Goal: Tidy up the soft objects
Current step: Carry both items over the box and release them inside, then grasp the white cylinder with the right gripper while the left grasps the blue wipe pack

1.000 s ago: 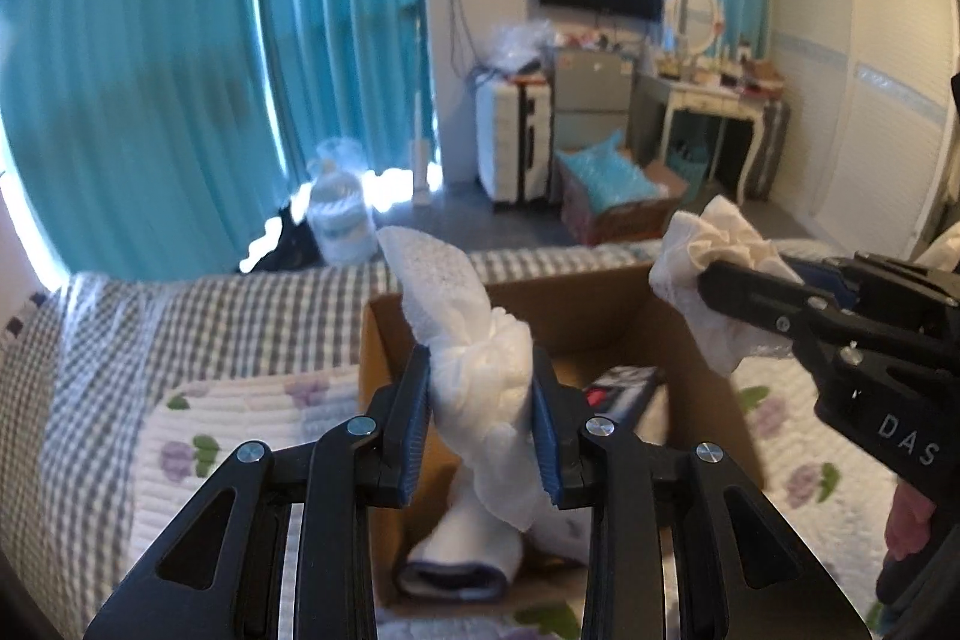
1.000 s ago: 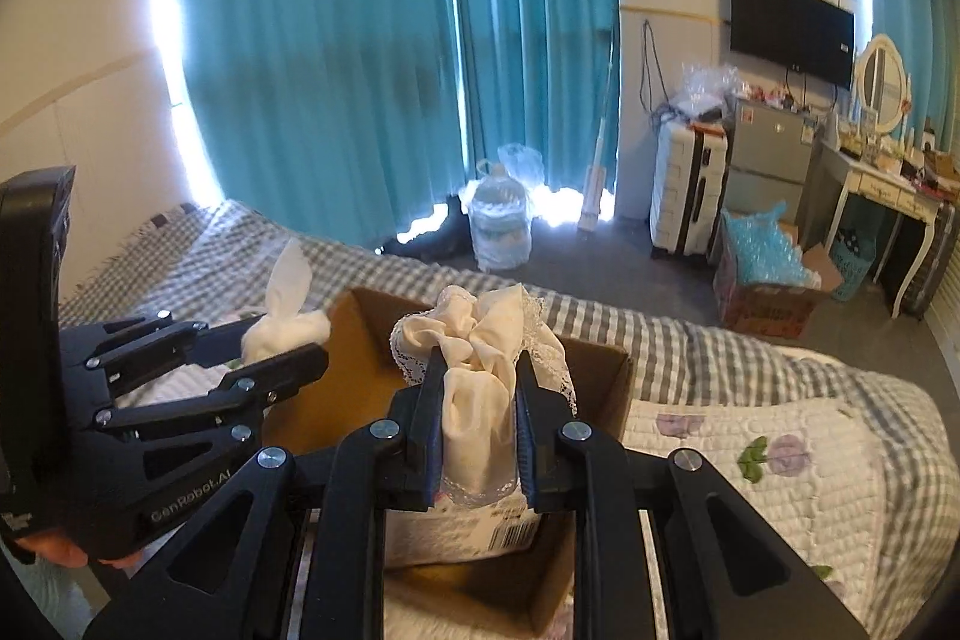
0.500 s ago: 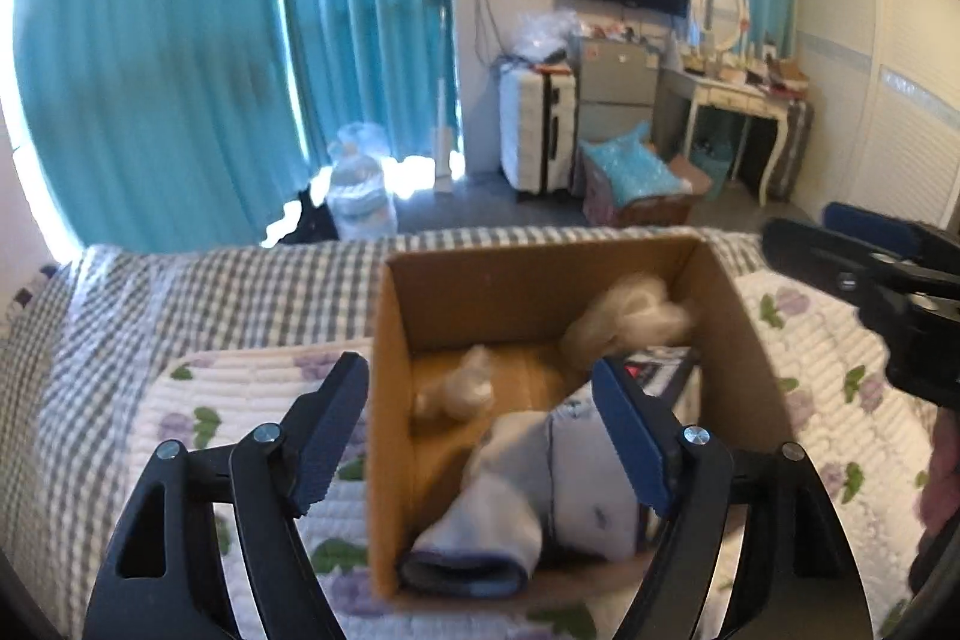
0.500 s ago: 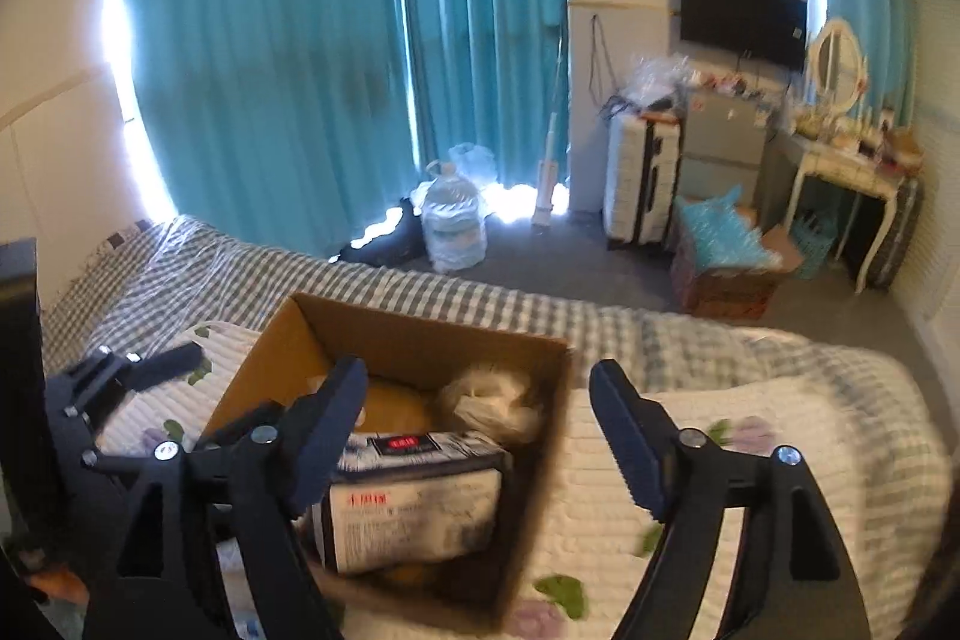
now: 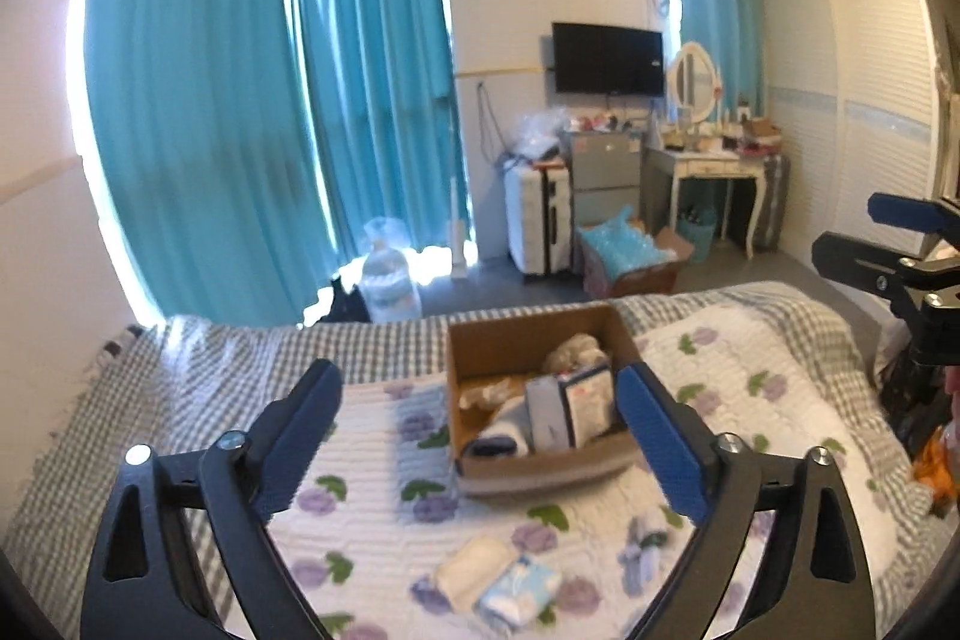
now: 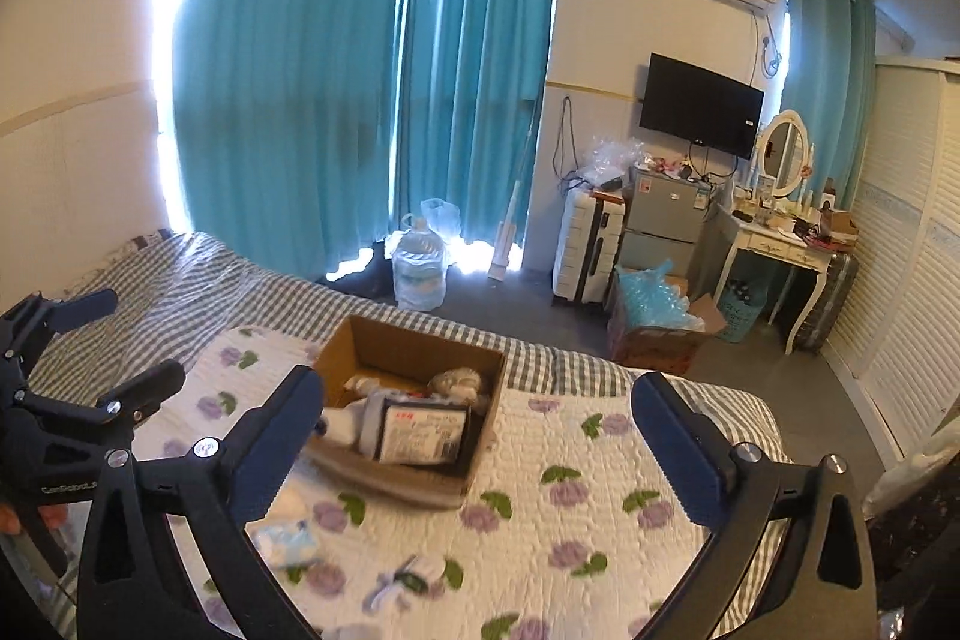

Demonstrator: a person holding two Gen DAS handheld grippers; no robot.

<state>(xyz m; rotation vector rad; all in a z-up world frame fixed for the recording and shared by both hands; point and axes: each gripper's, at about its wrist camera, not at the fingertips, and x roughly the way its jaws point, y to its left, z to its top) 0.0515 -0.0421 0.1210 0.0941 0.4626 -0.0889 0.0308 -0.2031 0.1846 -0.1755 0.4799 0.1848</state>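
Both the left gripper (image 5: 480,436) and the right gripper (image 6: 477,436) are held spread wide with nothing between the blue pads. The brown cardboard box (image 5: 510,340) is seen at twelve o'clock on the floral quilted bedspread (image 5: 750,400), with cream and white soft bundles (image 5: 576,349) inside. At six o'clock, a folded white cloth (image 5: 474,568) and a pale blue cloth (image 5: 522,586) are left lying on the quilt.

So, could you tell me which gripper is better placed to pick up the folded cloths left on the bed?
Left, probably: the folded cloths lie below the open left gripper.
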